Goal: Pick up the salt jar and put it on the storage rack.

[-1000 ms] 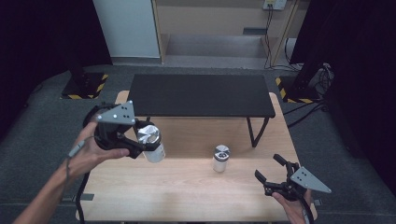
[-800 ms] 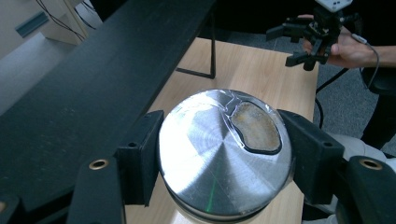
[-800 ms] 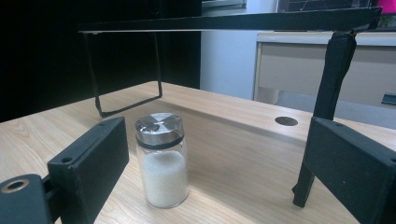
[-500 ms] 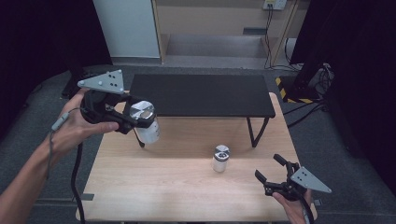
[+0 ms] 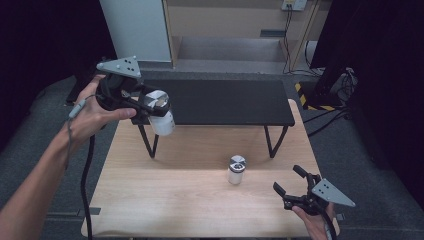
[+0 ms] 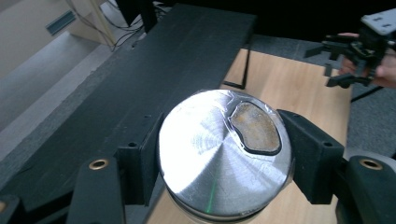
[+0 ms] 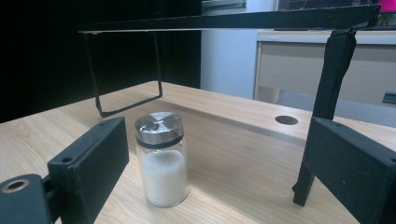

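Midway, left claw [image 5: 150, 107] grips one jar [image 5: 159, 112] by the shelf [image 5: 225, 102]; right claw [image 5: 292, 187], wide, faces the second jar [image 5: 236, 170].

A raised shelf [image 5: 220, 102] stands on the far half of the table [image 5: 190, 200]. A jar [image 5: 159, 112] sits between the left gripper's [image 5: 145, 107] jaws, up in the air at the shelf's left front edge. A second jar [image 5: 236, 170] stands on the table before the shelf, right of centre. The right gripper [image 5: 292, 187] sits near the table's front right corner, apart from that jar.
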